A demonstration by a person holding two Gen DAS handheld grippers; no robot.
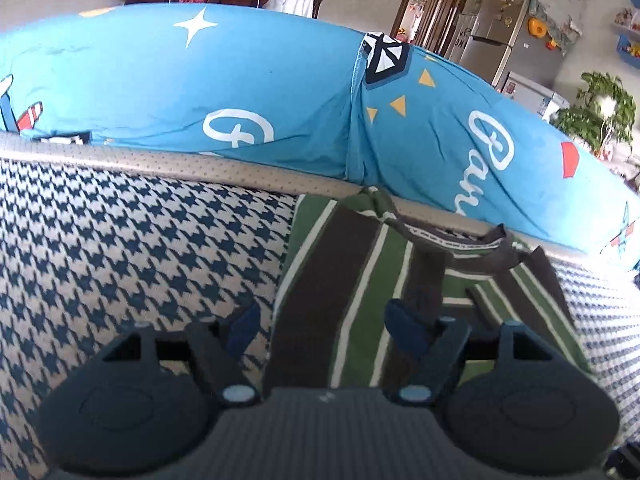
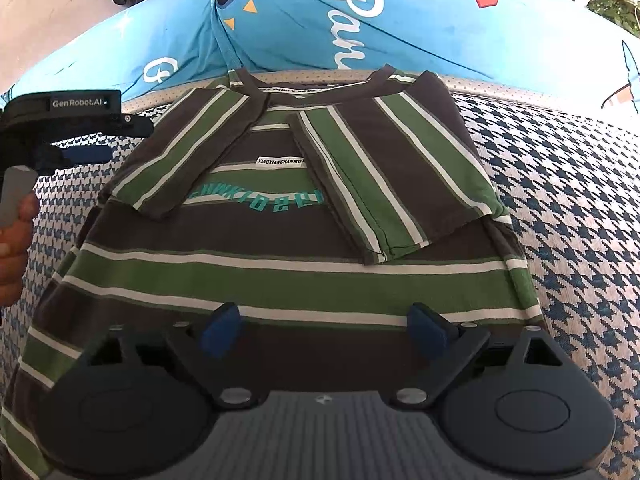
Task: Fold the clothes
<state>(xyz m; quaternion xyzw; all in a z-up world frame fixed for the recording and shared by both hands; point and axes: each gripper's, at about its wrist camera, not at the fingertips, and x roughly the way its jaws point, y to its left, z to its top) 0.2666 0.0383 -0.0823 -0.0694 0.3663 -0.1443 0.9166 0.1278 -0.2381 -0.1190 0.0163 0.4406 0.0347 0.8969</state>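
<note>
A green, brown and white striped T-shirt (image 2: 280,272) lies flat on the houndstooth cover (image 2: 580,208), collar away from me. Both sleeves are folded in over the chest, leaving teal lettering and a white label showing between them. In the left wrist view my left gripper (image 1: 324,324) stands open low over the shirt's folded left sleeve (image 1: 332,280), whose edge runs between the fingers without the pads pressing on it. My right gripper (image 2: 324,328) is open above the shirt's lower part with nothing clamped.
A big blue printed cushion (image 1: 200,88) runs along the far edge behind a grey perforated trim (image 1: 160,160). A hand (image 2: 12,248) holds the left gripper's housing (image 2: 76,104) at the shirt's left. Houndstooth cover lies bare on both sides. A fridge (image 1: 496,36) and plants stand far behind.
</note>
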